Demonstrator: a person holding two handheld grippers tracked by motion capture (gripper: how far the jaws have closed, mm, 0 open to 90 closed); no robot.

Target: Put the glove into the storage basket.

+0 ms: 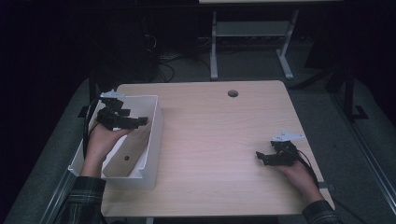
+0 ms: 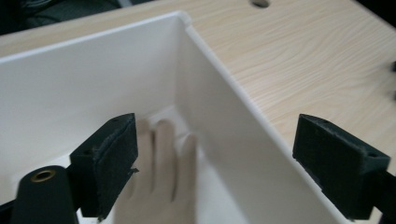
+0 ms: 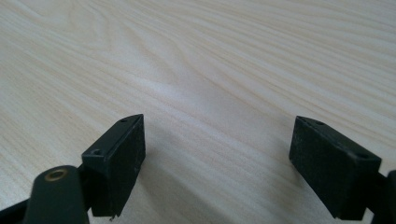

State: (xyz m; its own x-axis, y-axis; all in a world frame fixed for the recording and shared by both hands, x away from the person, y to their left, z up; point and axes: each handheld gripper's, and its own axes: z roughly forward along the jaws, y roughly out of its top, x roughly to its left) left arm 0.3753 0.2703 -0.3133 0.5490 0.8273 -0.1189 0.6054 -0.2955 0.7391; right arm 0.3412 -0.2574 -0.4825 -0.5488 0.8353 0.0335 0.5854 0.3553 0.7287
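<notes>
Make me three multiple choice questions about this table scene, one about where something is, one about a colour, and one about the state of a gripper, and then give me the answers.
1. Where does the bin stand on the table?
A. at its left edge
B. at its middle
C. at its far right corner

2. What colour is the bin?
A. blue
B. white
C. red

3. How do the jaws of the left gripper stand?
A. shut on the bin's wall
B. shut with nothing between them
C. wide apart, one on each side of the bin's wall without pressing it

Answers:
1 A, the high view shows the bin at the table's left edge, under the left gripper.
2 B, its walls are plain white in the high view and the left gripper view.
3 C, the left gripper view shows a clear gap between each pad and the wall.
</notes>
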